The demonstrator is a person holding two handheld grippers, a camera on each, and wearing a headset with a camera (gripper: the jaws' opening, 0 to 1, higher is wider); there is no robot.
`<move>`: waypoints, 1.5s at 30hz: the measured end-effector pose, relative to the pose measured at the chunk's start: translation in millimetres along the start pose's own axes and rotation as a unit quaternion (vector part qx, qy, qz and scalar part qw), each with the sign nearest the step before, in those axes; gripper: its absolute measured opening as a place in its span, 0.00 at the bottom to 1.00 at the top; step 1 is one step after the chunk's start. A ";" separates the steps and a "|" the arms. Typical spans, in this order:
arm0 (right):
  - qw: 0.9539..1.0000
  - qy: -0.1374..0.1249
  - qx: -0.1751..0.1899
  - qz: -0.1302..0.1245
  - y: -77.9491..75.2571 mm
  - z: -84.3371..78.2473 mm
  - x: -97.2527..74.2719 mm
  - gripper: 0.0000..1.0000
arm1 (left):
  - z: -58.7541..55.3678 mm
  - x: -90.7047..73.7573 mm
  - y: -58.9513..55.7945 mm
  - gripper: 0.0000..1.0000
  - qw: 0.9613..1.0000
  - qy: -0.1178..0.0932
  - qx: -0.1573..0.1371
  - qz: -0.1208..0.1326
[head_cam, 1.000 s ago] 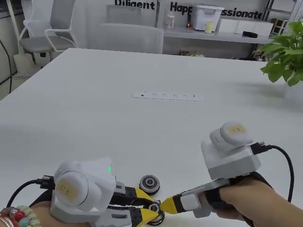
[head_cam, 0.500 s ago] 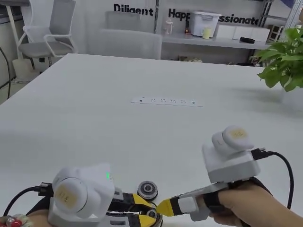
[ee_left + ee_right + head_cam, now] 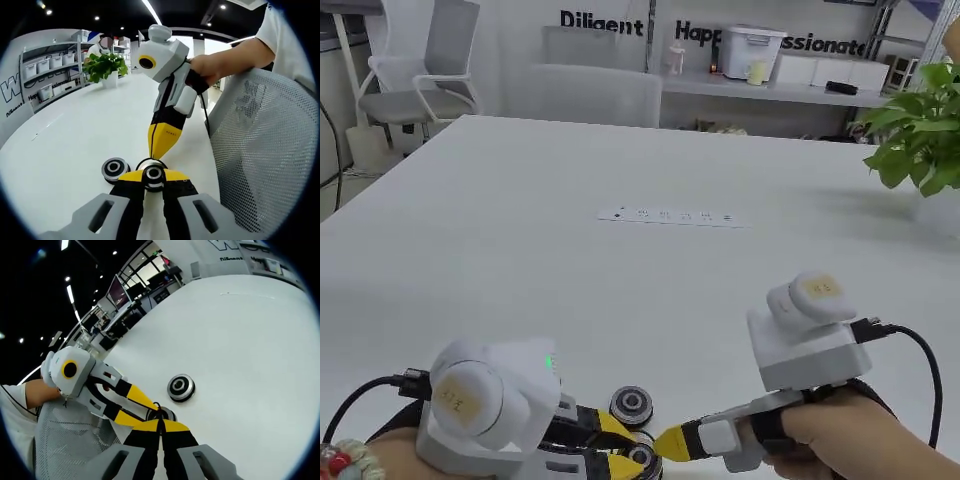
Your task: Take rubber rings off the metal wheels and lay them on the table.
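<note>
Workers' end of the white surface (image 3: 620, 290), head view. The left gripper (image 3: 153, 179), entering from 9 o'clock, pinches a small silver metal wheel (image 3: 153, 173) with a dark rubber-ringed rim between its yellow-tipped jaws. The right gripper (image 3: 160, 423), entering from 3 o'clock, has its jaws pressed together with the tips at that wheel's rim. Whether they nip the ring cannot be told. A second, matching wheel (image 3: 632, 404) lies flat on the surface at 12 o'clock of the first, just beside it and apart from both grippers.
</note>
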State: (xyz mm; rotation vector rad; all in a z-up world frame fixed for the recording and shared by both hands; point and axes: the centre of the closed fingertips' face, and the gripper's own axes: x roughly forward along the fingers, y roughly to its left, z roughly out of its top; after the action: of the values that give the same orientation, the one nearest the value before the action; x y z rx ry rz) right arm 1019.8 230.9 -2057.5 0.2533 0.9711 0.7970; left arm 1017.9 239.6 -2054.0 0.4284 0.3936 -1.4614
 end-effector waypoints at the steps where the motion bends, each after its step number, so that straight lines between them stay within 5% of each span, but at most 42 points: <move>1: 1.000 0.000 0.000 -0.001 -0.7 0.2 -0.3 0.00 | 1.0 -0.9 0.6 0.10 1.000 -0.001 -0.001 0.000; 9: 1.000 -0.013 -0.011 -0.014 -5.3 5.9 -5.8 0.00 | 18.5 -10.6 9.5 0.19 0.999 -0.032 -0.025 0.018; 15: 1.000 -0.017 -0.013 -0.015 -5.2 8.9 -6.8 0.00 | 41.8 -24.8 21.9 0.23 0.997 -0.054 0.002 0.047; 22: 0.999 -0.031 -0.010 -0.014 -3.7 14.8 -9.1 0.00 | 60.4 -39.9 25.2 0.40 0.996 -0.064 0.025 0.058; 27: 0.999 -0.044 0.000 -0.015 -7.2 19.5 -14.3 0.00 | 62.0 -45.3 17.4 0.53 0.997 -0.055 0.037 0.042; 32: 0.998 -0.058 0.008 -0.015 -9.0 25.3 -18.8 0.00 | 59.7 -52.3 12.4 0.76 0.998 -0.030 0.041 0.026; 39: 0.997 -0.076 0.017 -0.015 -10.1 32.2 -25.0 0.00 | 65.4 -74.0 10.9 0.84 0.999 -0.029 0.033 0.020; 45: 0.996 -0.085 0.019 -0.013 -9.2 36.1 -27.3 0.00 | 57.4 -93.1 12.5 0.89 0.999 -0.013 0.034 0.039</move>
State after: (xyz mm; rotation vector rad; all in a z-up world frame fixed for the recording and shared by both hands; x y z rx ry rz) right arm 1045.1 210.6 -2024.7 0.3351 0.8273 0.7207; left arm 1023.4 291.5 -1957.0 0.4741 0.3046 -1.4065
